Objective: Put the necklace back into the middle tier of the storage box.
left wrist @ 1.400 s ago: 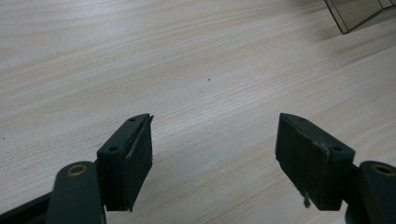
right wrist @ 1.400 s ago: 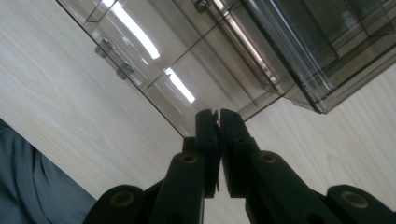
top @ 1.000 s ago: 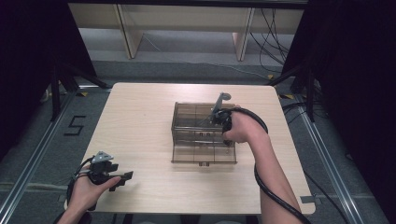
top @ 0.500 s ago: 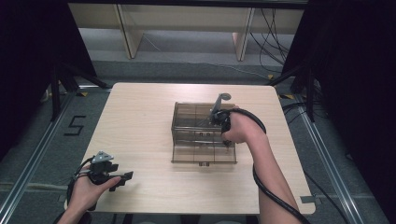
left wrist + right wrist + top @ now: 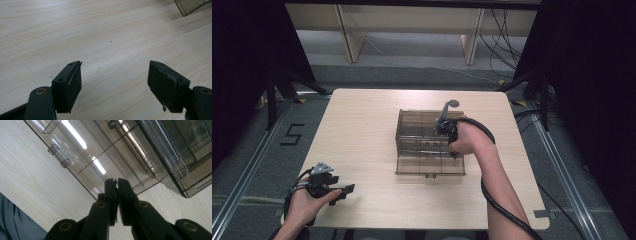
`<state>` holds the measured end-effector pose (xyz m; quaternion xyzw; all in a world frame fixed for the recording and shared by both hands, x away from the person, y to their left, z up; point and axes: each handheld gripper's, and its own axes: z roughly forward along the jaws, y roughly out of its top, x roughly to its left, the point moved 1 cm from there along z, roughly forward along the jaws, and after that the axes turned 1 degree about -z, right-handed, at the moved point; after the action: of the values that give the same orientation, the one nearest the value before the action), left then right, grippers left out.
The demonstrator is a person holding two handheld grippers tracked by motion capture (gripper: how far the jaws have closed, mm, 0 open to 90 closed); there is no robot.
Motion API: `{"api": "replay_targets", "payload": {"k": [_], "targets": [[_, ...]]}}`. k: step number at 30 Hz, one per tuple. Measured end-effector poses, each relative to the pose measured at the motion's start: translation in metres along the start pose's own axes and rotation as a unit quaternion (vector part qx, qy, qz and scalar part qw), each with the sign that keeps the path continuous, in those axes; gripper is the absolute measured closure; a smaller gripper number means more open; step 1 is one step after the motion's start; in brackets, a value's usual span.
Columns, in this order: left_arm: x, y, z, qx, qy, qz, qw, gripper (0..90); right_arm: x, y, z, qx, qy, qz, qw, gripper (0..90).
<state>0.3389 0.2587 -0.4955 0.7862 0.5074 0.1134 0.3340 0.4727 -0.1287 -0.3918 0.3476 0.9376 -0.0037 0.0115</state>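
smoked clear plastic organizer point(image 5: 430, 147) on pale woodgrain table point(image 5: 362, 130); right claw point(image 5: 117, 185) clenched, left claw point(image 5: 115, 85) released.

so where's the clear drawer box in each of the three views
High view: clear drawer box sits right of the table's centre, under the right hand.
Left gripper view: one corner at top right.
Right gripper view: it spans the upper frame, beyond the shut jaws.
Shared landmark: pale wood table.

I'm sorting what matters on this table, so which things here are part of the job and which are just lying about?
Part of the job:
- clear drawer organizer, its drawer pulled out toward the person
- right gripper, jaws shut at the drawer's front edge

Just lying about:
- left gripper, jaws open over bare table
- shelving behind the table
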Motion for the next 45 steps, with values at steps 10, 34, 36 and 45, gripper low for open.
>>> {"api": "replay_targets", "payload": {"k": [10,34,36,45], "targets": [[0.000,0.000,0.000,-0.001,0.000,0.000,1.0000,26.9,-0.002,-0.001,0.005,0.011,-0.005,-0.001,0.9999,86.7],[-0.001,0.000,0.001,0.001,0.002,-0.001,1.0000,26.9,-0.005,0.001,0.020,0.012,-0.003,-0.008,0.9999,86.5],[-0.001,0.000,0.001,0.001,0.002,0.001,1.0000,26.9,-0.004,0.001,0.021,0.012,0.000,-0.001,0.9999,86.5],[0.000,0.000,0.002,0.003,-0.003,-0.010,0.9999,26.9,-0.005,-0.001,0.022,0.014,0.001,-0.001,0.9999,86.4]]}}
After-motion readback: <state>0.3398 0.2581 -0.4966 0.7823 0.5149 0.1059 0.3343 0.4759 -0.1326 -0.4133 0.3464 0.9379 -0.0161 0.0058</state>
